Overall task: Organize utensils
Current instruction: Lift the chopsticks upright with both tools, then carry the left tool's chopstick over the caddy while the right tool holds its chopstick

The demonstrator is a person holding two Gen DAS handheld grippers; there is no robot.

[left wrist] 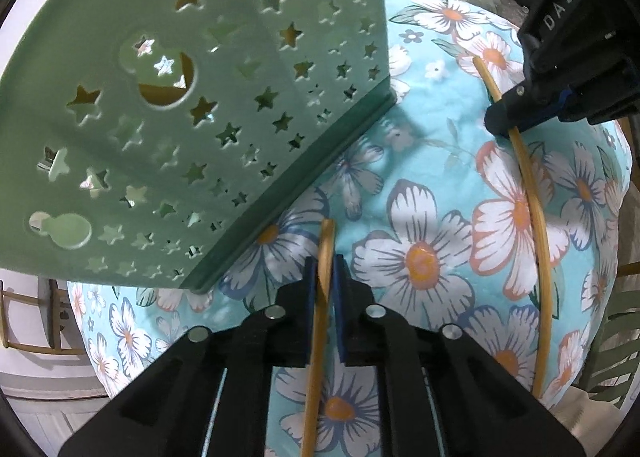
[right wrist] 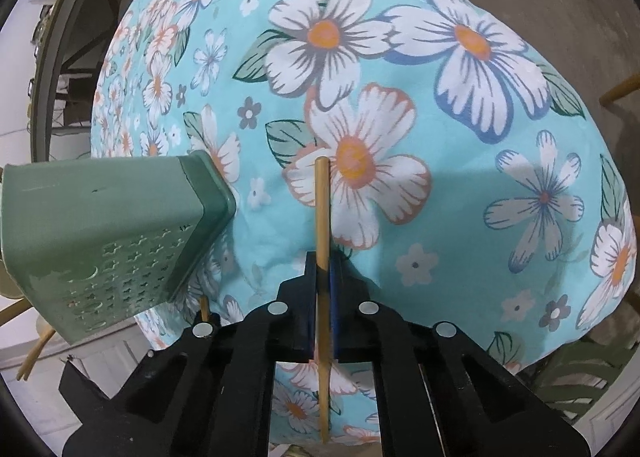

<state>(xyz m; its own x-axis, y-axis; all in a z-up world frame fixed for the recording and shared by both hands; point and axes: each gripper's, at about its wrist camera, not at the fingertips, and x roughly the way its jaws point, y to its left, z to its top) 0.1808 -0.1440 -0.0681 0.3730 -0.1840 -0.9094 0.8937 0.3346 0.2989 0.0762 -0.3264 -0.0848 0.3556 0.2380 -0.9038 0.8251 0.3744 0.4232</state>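
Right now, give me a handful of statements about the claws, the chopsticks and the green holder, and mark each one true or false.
1. The left claw is shut on a chopstick. True.
2. The right claw hangs open with nothing between its pads. False: it is shut on a second chopstick.
3. The green holder has star-shaped cutouts in its wall. True.
4. The tablecloth is plain white. False: it is turquoise with large printed flowers.
5. Both chopsticks are already inside the green holder. False: both are outside it, over the tablecloth, each in a claw.
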